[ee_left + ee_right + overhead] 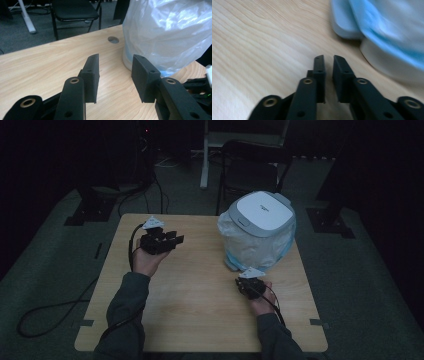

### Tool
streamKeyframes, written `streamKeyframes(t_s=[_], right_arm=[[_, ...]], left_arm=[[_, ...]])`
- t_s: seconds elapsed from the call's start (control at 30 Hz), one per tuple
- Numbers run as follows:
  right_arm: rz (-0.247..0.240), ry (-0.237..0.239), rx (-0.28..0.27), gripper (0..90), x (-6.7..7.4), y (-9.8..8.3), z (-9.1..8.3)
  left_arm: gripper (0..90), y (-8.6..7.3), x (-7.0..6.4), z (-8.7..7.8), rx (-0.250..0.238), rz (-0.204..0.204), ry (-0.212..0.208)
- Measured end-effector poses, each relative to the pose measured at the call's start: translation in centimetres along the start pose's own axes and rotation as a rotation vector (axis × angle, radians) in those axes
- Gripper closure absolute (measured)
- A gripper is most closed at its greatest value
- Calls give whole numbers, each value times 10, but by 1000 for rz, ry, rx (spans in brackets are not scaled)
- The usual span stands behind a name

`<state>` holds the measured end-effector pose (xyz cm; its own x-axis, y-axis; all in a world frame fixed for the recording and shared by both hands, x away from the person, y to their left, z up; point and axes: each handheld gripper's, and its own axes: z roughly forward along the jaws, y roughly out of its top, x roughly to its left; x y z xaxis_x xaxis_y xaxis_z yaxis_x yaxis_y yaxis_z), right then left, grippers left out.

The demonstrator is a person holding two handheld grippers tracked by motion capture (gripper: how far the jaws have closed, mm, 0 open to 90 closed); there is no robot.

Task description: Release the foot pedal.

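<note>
On the light wooden table stands a white, round-cornered bin with a grey-and-white lid, wrapped in a clear plastic bag with a blue edge, toward the far right of the tabletop. The left gripper is held up over the far left part of the table, well apart from the bin, jaws pointing across toward it. In the left gripper view those jaws stand released, a wide gap with only bare wood between them, the bagged bin rising beyond. Down at the right, the right gripper sits low just beside the foot of the bin. In the right gripper view its jaws show a narrow slit, nothing clamped, with the blue bag edge and the white base just ahead to one side.
</note>
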<state>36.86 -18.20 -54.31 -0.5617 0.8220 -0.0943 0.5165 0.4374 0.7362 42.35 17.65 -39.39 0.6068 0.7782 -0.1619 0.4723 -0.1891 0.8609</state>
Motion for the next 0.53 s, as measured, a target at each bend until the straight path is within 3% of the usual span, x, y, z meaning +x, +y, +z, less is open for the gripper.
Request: streamKeyframes(t_s=[0.17,0.33,0.43,0.53], right_arm=[[58,-62,17,629,-24,-14,-15],[165,-111,14,531,-50,-28,-22],[232,-96,2,450,-60,-32,-22],[239,-109,-3,381,-61,-34,-22]], left_arm=[[581,-16,7,-1,14,-25,13],[580,-38,11,-1,39,-46,22],[580,-50,14,-2,50,-67,27],[580,-58,16,-2,59,-76,30]])
